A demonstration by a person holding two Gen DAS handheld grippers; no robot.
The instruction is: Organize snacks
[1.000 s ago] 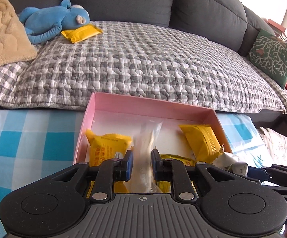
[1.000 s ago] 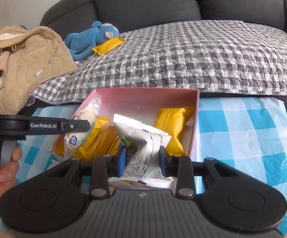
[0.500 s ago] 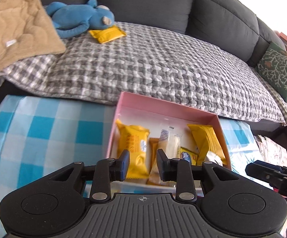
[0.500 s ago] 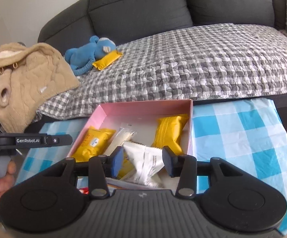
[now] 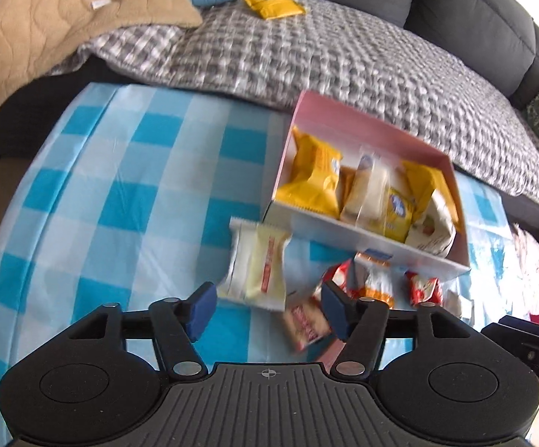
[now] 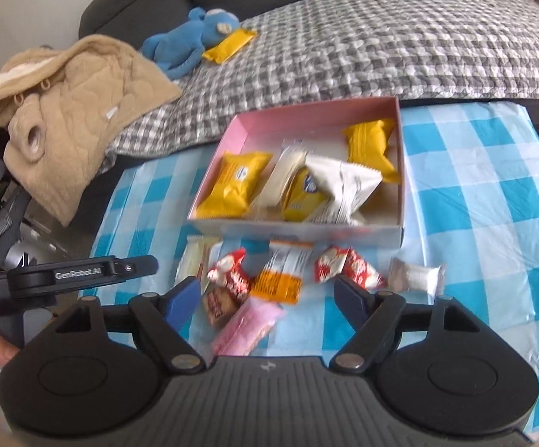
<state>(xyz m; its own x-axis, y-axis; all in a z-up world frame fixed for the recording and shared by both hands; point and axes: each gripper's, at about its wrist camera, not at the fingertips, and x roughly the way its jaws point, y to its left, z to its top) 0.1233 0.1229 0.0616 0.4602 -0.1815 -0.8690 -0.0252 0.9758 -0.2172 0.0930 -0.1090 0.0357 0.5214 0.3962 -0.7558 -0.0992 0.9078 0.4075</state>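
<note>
1. Left wrist view: left claw (image 5: pixel 265 309) empty, jaws opening, nothing pinched; pale yellow wafer pack (image 5: pixel 258 260) lies loose on the counter (image 5: pixel 120 186) just past the tips, at 12 o'clock.
2. Right wrist view: right claw (image 6: pixel 265 294) released too, jaws opening over loose snacks; orange-white bar (image 6: pixel 284 272) at its 12 o'clock, pink pack (image 6: pixel 247 327) lowest between the fingers, small brown square (image 6: pixel 219 303) at 10, none gripped.
3. Step in hand, judged: pick the next loose snack. Do it well by taking one pack at a time, centring it between the pads, closing across the short side, and keeping clear of neighbours, which lie touching.
4. Red-white candies (image 6: pixel 347 264) at 1 o'clock of the right claw, silver-white pack (image 6: pixel 414 275) at 2.
5. Pink box (image 6: pixel 303 229) sits at 12 o'clock beyond the loose pile. Inside: yellow pack (image 6: pixel 235 182) left, another yellow pack (image 6: pixel 371 145) far right, white crinkled bag (image 6: pixel 340 186) centre over a yellow-blue pack (image 6: pixel 301 195), clear-wrapped pale bar (image 6: pixel 280 175) beside.
6. Box has bare floor at its right front corner; drop there.
</note>
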